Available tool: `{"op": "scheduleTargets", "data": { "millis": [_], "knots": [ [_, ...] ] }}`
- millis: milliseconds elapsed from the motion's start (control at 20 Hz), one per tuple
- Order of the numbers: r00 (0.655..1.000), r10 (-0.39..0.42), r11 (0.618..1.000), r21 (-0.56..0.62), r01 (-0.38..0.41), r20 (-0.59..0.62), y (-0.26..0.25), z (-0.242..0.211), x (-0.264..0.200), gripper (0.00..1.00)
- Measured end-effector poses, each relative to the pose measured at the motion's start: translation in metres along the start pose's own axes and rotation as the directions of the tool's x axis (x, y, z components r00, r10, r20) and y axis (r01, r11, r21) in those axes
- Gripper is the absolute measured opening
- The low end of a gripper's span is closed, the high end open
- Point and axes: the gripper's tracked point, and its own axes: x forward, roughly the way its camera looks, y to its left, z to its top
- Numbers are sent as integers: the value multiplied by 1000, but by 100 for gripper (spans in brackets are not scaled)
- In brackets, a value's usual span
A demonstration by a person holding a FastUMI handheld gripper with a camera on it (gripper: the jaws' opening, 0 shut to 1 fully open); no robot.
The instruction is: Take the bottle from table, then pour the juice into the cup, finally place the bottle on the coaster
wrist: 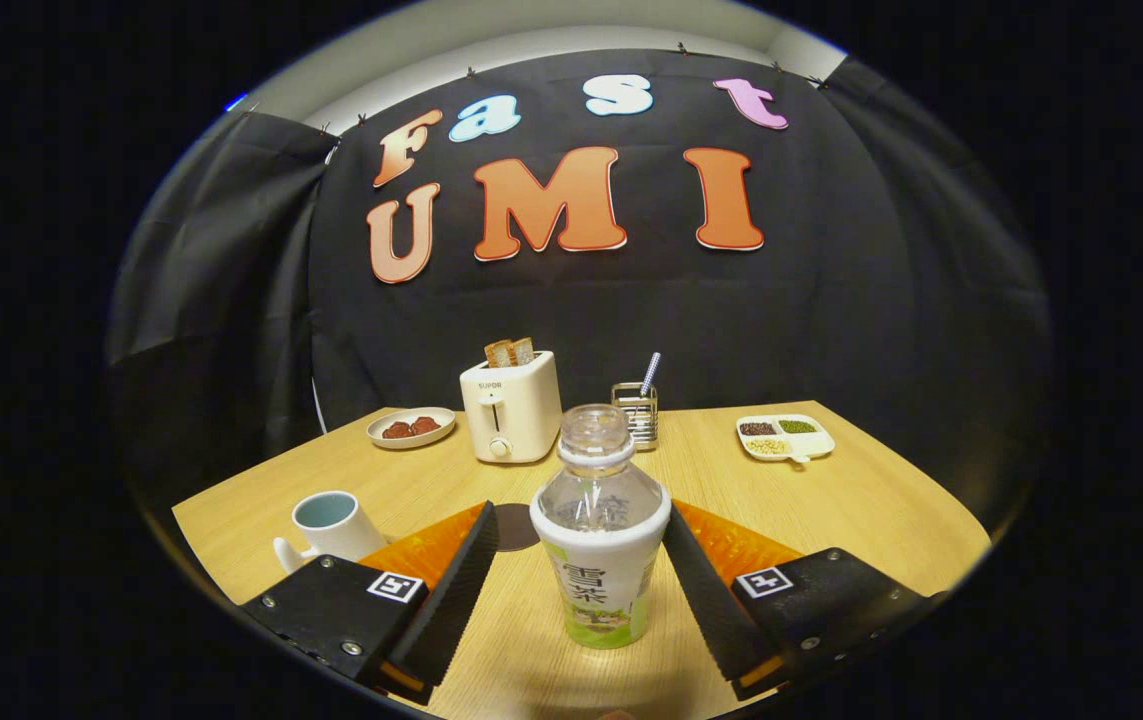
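A clear bottle (599,540) with a white and green label stands upright on the wooden table (861,510), between my two fingers. My gripper (581,518) is open around it. A gap shows between the left finger and the bottle, while the right finger lies close against the bottle's shoulder. A white cup (331,525) with a pale blue inside stands to the left, just beyond the left finger. A dark round coaster (516,527) lies on the table between the left fingertip and the bottle, partly hidden by both.
At the back of the table stand a cream toaster (511,405) with toast in it, a small plate (411,428) of dark red food, a wire holder (636,410) with a striped straw, and a divided dish (786,437) of grains. Black cloth walls close the booth.
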Motion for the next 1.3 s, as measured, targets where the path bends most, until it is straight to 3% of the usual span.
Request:
{"op": "scheduleTargets", "data": {
  "millis": [350,550,800,1050,1300],
  "knots": [
    [997,-69,997,-27,68,-34,-9,-32,13,85],
    [993,-117,992,-40,116,-33,-15,-36,17,66],
    [991,-120,989,-88,115,-55,-4,-34,18,57],
    [992,-122,966,-233,115,-14,15,-13,20,55],
    [994,-109,905,-413,104,13,41,-2,28,55]
  ]
}}
